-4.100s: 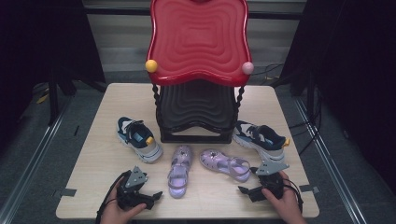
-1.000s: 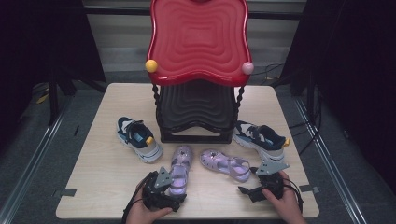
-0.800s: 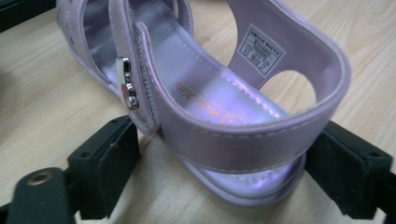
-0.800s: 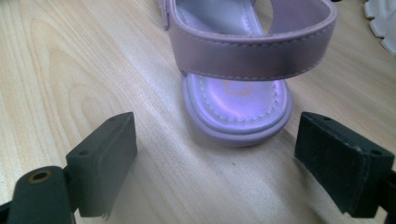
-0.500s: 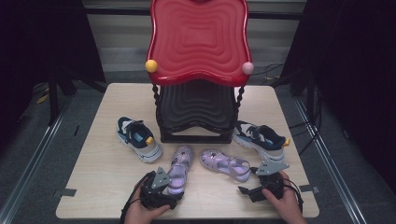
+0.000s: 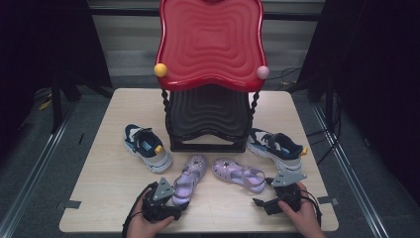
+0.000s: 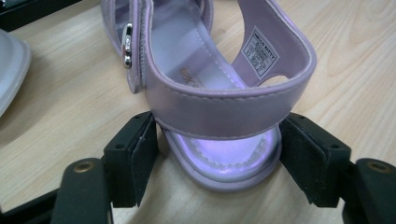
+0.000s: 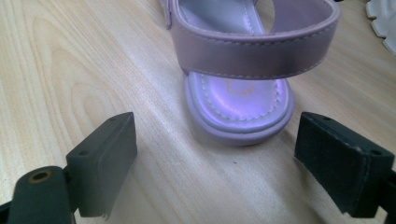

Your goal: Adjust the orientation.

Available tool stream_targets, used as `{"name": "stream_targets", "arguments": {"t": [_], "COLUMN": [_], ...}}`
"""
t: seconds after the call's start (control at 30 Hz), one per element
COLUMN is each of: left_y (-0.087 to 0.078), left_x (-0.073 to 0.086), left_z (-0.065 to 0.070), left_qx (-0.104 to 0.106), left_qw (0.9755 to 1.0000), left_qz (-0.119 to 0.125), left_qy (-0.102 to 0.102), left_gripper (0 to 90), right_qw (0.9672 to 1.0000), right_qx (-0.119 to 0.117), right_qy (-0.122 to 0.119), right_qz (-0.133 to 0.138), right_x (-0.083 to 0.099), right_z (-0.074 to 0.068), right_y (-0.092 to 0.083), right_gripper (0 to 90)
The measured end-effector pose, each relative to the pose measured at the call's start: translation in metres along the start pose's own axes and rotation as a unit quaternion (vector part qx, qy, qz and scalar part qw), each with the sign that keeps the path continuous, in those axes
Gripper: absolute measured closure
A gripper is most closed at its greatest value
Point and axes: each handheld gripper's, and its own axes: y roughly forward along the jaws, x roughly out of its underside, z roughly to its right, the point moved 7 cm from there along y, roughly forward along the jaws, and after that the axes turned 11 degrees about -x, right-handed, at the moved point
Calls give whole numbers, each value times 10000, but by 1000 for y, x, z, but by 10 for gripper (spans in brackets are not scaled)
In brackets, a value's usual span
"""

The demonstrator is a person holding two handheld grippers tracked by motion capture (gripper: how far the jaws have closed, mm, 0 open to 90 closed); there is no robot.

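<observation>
Two purple sandals lie on the table in front of the stand, the left sandal (image 6: 190,173) pointing away and the right sandal (image 6: 237,173) lying crosswise. My left gripper (image 6: 179,201) is at the left sandal's heel. Its jaws have just been closing, and in the left gripper view (image 7: 217,158) both pads meet the sides of the heel strap (image 7: 219,109). My right gripper (image 6: 260,202) stands open at the front right. In the right gripper view (image 8: 219,154) the right sandal's heel (image 8: 240,109) lies just ahead of the wide jaws, apart from both pads.
A tiered stand with a red wavy top (image 6: 210,39) and a black lower shelf (image 6: 208,114) stands at the table's middle back. A navy-and-white sneaker (image 6: 147,147) lies left of it, its mate (image 6: 275,145) right of it. The wooden table (image 6: 114,178) shows bare at the front left.
My left hand slid right from the front left of the table to the left sandal's heel. Over the last second it shifted only slightly. The right hand stayed put.
</observation>
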Motion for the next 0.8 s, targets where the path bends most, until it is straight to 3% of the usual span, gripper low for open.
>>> {"name": "stream_targets", "arguments": {"t": [0.07,0.5,0.8], "left_y": [-2,-7,-8], "left_x": [1,7,7], "left_z": [-3,-16,-16], "left_qx": [-18,-118,-176], "left_qw": [10000,9996,9994], "left_qz": [-48,-44,-54], "left_qy": [48,-252,-294], "left_gripper": [312,367,372], "right_qw": [10000,10000,10000], "right_qx": [-1,-11,-25], "right_qy": [0,-17,-24], "right_qz": [-1,-3,-1], "right_x": [0,0,0], "right_z": [0,0,0], "right_y": [0,0,0], "right_gripper": [127,127,127]}}
